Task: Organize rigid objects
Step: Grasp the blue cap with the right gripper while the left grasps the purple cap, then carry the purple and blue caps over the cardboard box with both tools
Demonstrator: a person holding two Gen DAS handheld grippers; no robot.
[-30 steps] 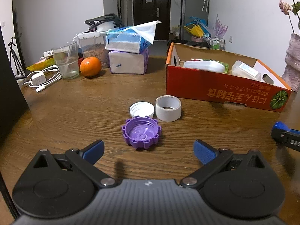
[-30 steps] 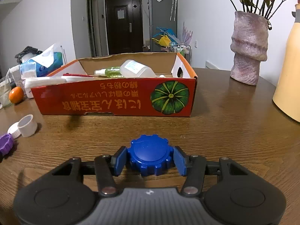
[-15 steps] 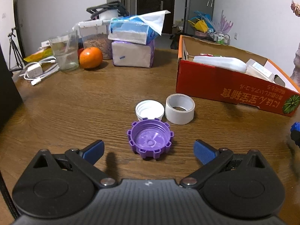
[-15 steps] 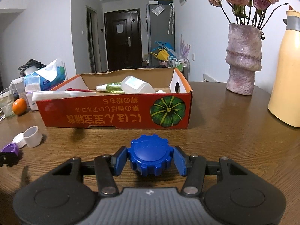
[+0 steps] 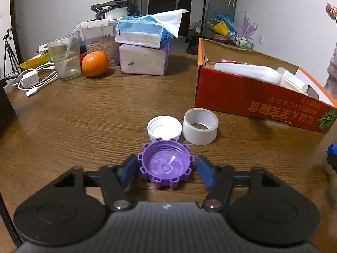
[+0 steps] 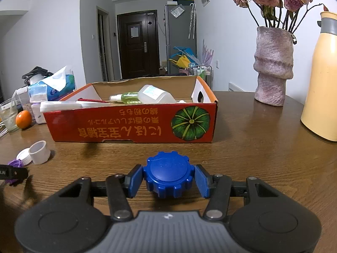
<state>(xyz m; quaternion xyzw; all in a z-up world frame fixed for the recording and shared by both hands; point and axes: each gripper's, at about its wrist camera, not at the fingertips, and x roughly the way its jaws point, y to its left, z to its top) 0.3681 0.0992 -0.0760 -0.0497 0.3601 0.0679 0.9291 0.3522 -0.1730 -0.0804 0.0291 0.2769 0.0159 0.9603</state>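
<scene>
— Between your left tool's (image 5: pixel 166 169) blue pads sits the purple cap (image 5: pixel 165 165), hollow side up on the tabletop (image 5: pixel 84 122). Do the pads press it?

— Its jaws have just been closing, and the left pad looks to be touching the cap's toothed rim; the right pad shows a thin gap beside it, so you have no firm pinch there that I can see.

— And what lies past it?

— Just behind the purple cap sits a white cap (image 5: pixel 164 127), open side up, and beside that, to its right, a white roll of tape (image 5: pixel 200 126). Farther right stands the red cardboard box (image 5: pixel 252 97), with bottles lying inside it.

— Your right tool?

— Your right tool (image 6: pixel 169 179) is pinching the blue cap (image 6: pixel 168 174), top side up — both pads against its ridged edge, just over the wood. The red box stands across the tabletop ahead of it, with a vase (image 6: pixel 272 67) of flowers off to the right.
</scene>
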